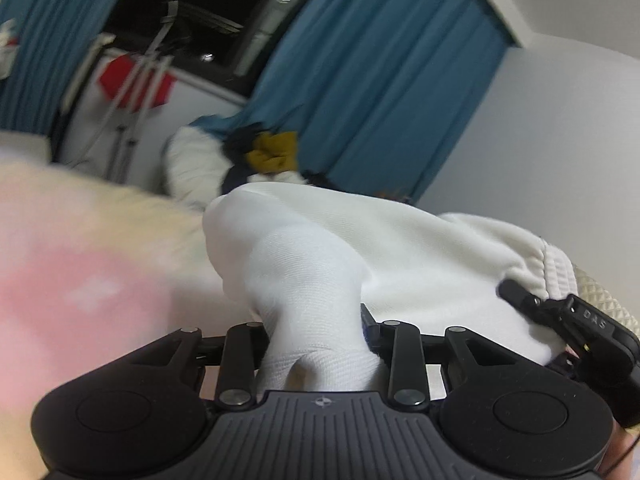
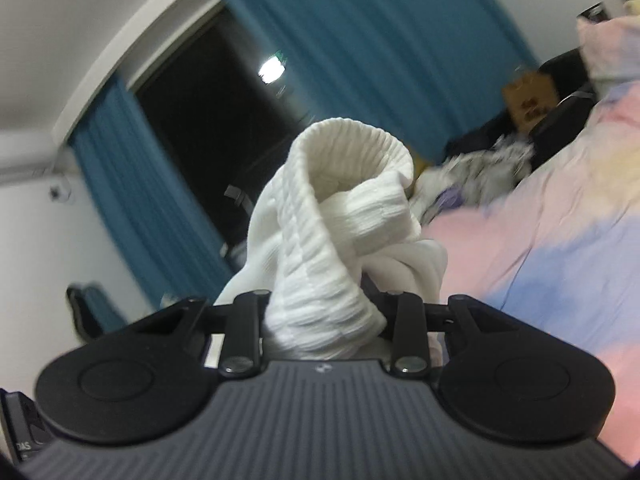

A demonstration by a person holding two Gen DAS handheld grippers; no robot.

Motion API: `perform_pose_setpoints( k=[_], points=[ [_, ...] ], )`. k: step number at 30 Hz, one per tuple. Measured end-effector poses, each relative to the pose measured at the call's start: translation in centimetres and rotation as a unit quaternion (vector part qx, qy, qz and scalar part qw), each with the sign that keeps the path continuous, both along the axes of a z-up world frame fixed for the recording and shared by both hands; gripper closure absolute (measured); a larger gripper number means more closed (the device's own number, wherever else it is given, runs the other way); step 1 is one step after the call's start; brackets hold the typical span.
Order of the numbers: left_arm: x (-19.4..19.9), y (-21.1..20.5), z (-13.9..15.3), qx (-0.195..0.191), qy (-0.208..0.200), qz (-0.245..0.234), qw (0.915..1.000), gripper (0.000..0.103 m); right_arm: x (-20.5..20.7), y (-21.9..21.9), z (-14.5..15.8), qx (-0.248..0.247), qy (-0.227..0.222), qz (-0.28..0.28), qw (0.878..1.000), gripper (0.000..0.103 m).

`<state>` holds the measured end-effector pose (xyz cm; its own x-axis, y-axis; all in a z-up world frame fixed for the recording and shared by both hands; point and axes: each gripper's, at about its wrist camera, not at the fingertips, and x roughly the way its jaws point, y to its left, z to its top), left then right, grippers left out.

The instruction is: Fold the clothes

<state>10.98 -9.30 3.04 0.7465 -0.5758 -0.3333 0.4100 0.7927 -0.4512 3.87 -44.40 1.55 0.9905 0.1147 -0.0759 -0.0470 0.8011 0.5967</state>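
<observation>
garment point(image 1: 400, 248): white, soft, looked light and floppy, held up off the bed point(image 1: 80, 280) between both tongs
left gripper point(image 1: 316, 344): clamped on a smooth bunched fold
right gripper point(image 2: 324, 320): pinched the ribbed hem point(image 2: 352, 148)
handling: would sag and slip, so probably better grabbed at the hem or corners
background: blue curtains point(image 1: 380, 80), clothes pile point(image 2: 480, 172)

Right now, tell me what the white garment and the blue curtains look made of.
White garment: soft knit fabric, matte; its ribbed band suggests a cotton-like stretch knit, while the left wrist view shows a fine weave. Blue curtains: matte woven cloth, probably, hanging in vertical folds; blur hides the texture.
</observation>
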Motion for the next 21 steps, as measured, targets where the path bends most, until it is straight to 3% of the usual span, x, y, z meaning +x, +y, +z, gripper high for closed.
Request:
perform_pose_setpoints(
  k=[6, 9, 12, 15, 18, 21],
  points=[
    [9.0, -14.2, -1.9, 0.006, 0.003, -0.060, 0.9982, 0.069, 2.8, -9.4, -0.7, -0.002, 0.005, -0.086, 0.996, 0.069],
    [12.8, -20.7, -4.7, 0.016, 0.013, -0.093, 0.9955, 0.069, 4.0, -13.2, -2.5, -0.020, 0.026, -0.125, 0.992, 0.069],
    [14.3, -25.6, -8.6, 0.044, 0.021, -0.121, 0.9914, 0.069, 4.6, -16.6, -6.1, -0.025, 0.058, -0.156, 0.986, 0.068],
    [14.7, -28.1, -13.7, 0.089, 0.056, -0.141, 0.9845, 0.068, 5.6, -18.8, -11.1, -0.013, 0.128, -0.176, 0.976, 0.068],
    [15.3, -28.8, -17.2, 0.127, 0.070, -0.154, 0.9773, 0.060, 5.9, -19.1, -16.1, 0.004, 0.199, -0.174, 0.964, 0.069],
    [14.8, -28.3, -18.5, 0.136, 0.067, -0.165, 0.9745, 0.052, 5.0, -18.7, -18.6, 0.020, 0.207, -0.174, 0.962, 0.068]
  ],
)
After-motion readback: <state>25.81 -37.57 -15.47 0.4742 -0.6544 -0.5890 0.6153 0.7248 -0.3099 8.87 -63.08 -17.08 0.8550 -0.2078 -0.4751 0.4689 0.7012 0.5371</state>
